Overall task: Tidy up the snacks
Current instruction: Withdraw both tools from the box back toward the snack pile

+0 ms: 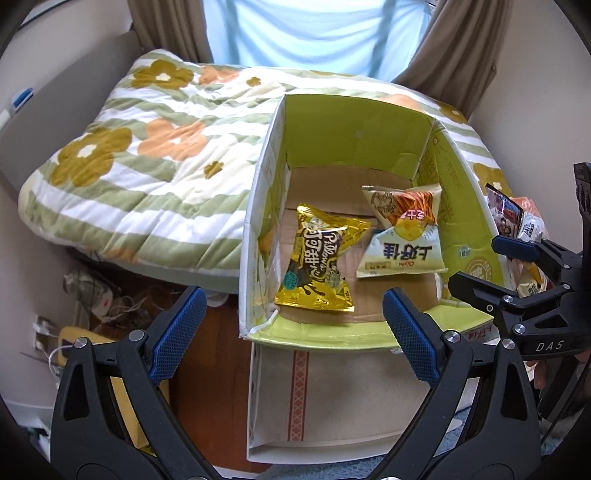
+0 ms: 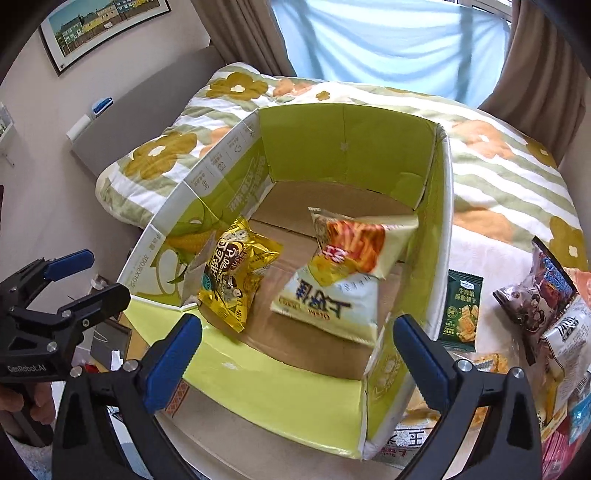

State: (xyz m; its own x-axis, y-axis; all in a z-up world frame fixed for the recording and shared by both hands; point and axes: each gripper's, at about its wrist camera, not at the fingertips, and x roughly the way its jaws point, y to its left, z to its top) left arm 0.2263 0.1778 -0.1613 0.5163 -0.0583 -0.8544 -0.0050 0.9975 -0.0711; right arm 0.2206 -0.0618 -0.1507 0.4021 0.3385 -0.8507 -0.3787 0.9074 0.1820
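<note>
While both claws gape, box point(image 1: 369, 155) floor half bare.

Bright daylight through the curtained window point(image 2: 388, 33), fisheye-bent edges, sharp focus, soft shadows

Three snack bags point(image 2: 236, 284) in one box point(image 2: 266, 391).

Pillows bag point(image 1: 321, 258) left in box point(image 1: 258, 206), chip bags point(image 1: 404, 236) overlapping right; more snacks point(image 2: 546, 295) outside right
</note>
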